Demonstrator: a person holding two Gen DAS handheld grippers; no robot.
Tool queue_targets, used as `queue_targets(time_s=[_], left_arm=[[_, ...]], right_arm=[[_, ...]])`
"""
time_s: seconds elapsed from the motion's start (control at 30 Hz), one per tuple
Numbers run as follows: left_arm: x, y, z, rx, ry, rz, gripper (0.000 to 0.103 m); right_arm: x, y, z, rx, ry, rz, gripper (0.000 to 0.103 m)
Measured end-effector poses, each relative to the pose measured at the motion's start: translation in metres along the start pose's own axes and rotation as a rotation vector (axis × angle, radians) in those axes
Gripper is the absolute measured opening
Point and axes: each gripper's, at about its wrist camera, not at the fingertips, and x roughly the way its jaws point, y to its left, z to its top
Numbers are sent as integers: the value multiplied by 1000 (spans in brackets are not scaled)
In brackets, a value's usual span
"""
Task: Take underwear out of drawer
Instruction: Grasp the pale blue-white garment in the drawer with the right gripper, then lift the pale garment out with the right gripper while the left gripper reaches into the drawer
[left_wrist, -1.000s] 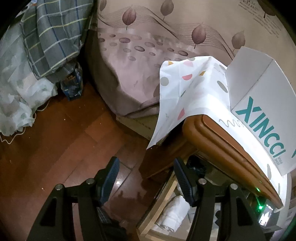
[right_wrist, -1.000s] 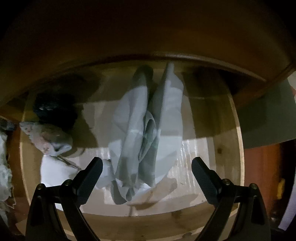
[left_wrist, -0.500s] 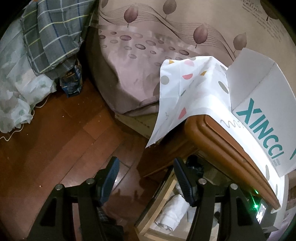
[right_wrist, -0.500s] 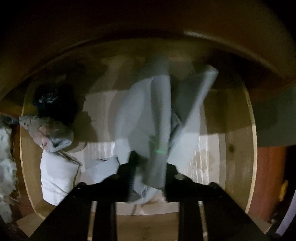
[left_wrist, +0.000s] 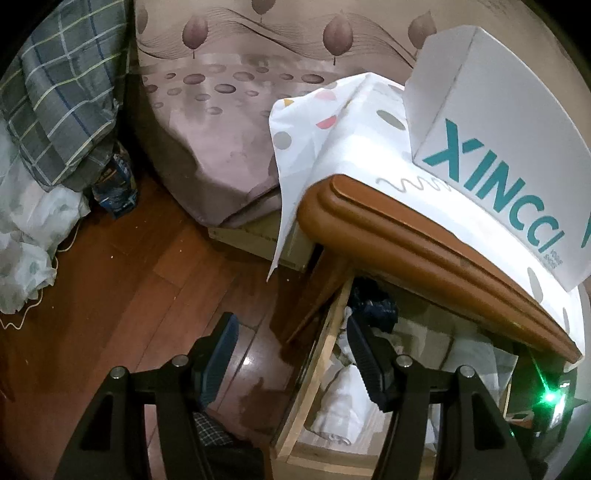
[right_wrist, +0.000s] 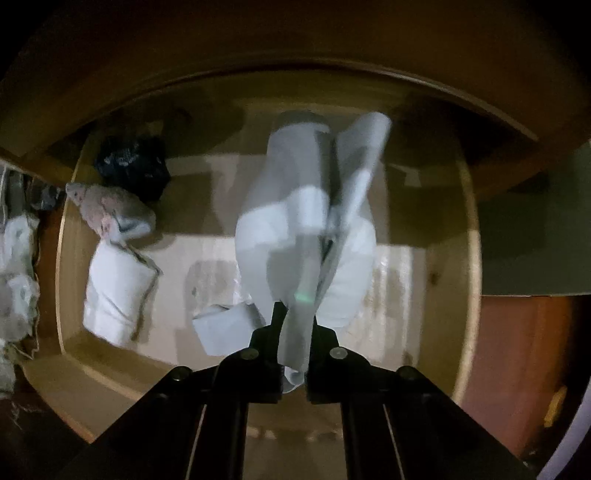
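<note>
Left wrist view: my left gripper (left_wrist: 291, 354) stands part-way open with nothing between its fingers, hanging over the near left corner of the open drawer (left_wrist: 314, 387), where the wooden floor (left_wrist: 155, 295) meets the drawer's side wall. I judge it is parked here to stay out of the other hand's way. Folded white cloth (left_wrist: 341, 402) lies inside the drawer, with a dark bundle (left_wrist: 373, 302) farther back under the overhanging cabinet top (left_wrist: 406, 236). On that top sit a spotted cloth (left_wrist: 332, 125) and a white box (left_wrist: 509, 147), so the drawer can be reached only from its pulled-out front. A bed (left_wrist: 221, 110) fills the far side.

Right wrist view: my right gripper (right_wrist: 295, 325) points down into the drawer, and its jaws have just closed on the pale grey underwear (right_wrist: 303, 221). A fold of the fabric is pinched between the black fingers, and the rest hangs and spreads beyond them, blurred, over the middle of the drawer floor. I judge the pinch at one edge lets the piece come up in one pull. At the left wall lie a white folded piece (right_wrist: 114, 291), a pinkish roll (right_wrist: 110, 210) and a black bundle (right_wrist: 133, 166), all apart from the held piece. The underwear is not yet clear of the drawer.
</note>
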Motion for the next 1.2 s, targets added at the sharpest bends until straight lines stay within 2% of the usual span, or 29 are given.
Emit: queue_targets(time_s=[0.17, 0.23, 0.3, 0.33, 0.37, 0.4, 0.57, 0.67, 1.03, 1.2], left_arm=[[5, -4, -2, 17, 30, -25, 63], [7, -7, -3, 18, 44, -39, 63], [7, -10, -4, 33, 37, -27, 63], [6, -11, -4, 39, 34, -25, 63], [6, -12, -5, 45, 33, -28, 63], [8, -13, -6, 45, 42, -39, 63], [16, -12, -9, 34, 96, -84, 63], [18, -15, -11, 47, 104, -96, 63], [29, -39, -24, 145, 166, -151, 63], [36, -46, -29, 174, 180, -138, 63]], right_arm=[[-6, -8, -3, -112, 11, -86, 7], [-6, -6, 0, -171, 32, -61, 9], [-4, 2, 2, -219, 23, -101, 20], [-3, 3, 2, -250, 21, -107, 37], [-2, 5, 2, -281, 15, -104, 49], [-1, 8, 2, -303, 4, -111, 65], [4, 28, 5, -455, -70, -195, 70], [19, 38, 3, -558, -41, -238, 72], [49, 39, 21, -598, 32, -185, 74], [54, 30, 27, -602, 55, -135, 75]])
